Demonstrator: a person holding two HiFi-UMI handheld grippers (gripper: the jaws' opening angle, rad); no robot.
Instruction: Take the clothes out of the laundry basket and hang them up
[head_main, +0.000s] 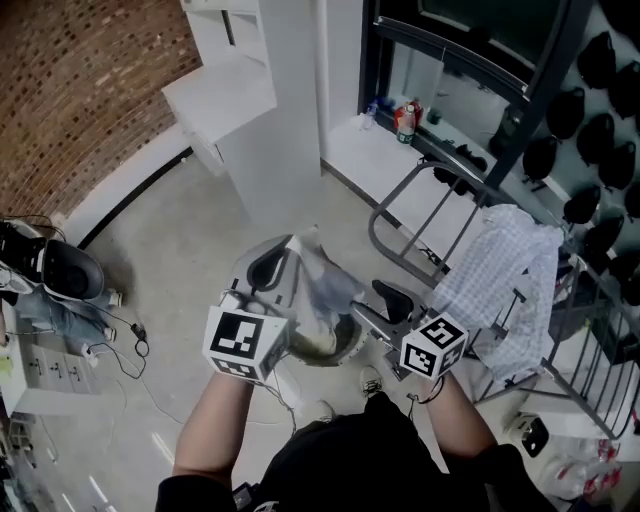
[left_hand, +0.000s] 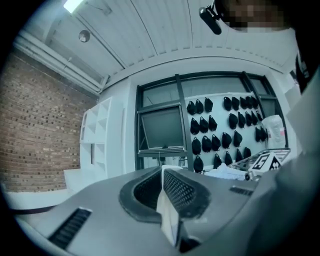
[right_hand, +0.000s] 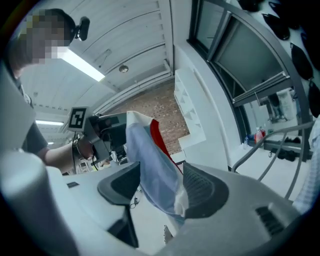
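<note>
A pale blue and white garment (head_main: 322, 288) with a red patch hangs between my two grippers, in front of the person's body. My left gripper (head_main: 268, 266) is shut on a white edge of the cloth (left_hand: 168, 214), which is pinched between its pads (left_hand: 180, 190). My right gripper (head_main: 388, 296) stands open. In the right gripper view the blue cloth (right_hand: 155, 167) drapes through the wide gap between its jaws (right_hand: 161, 176) and rests against the right pad only. Below the garment a round olive-rimmed basket (head_main: 322, 350) shows in part. A checked shirt (head_main: 508, 285) hangs on the drying rack (head_main: 418, 200).
A white column (head_main: 290, 110) and white shelving stand ahead. Black bags (head_main: 600, 130) cover the wall at right. Bottles (head_main: 405, 118) sit on the sill. Cables (head_main: 130, 342) and dark gear (head_main: 60, 272) lie on the floor at left.
</note>
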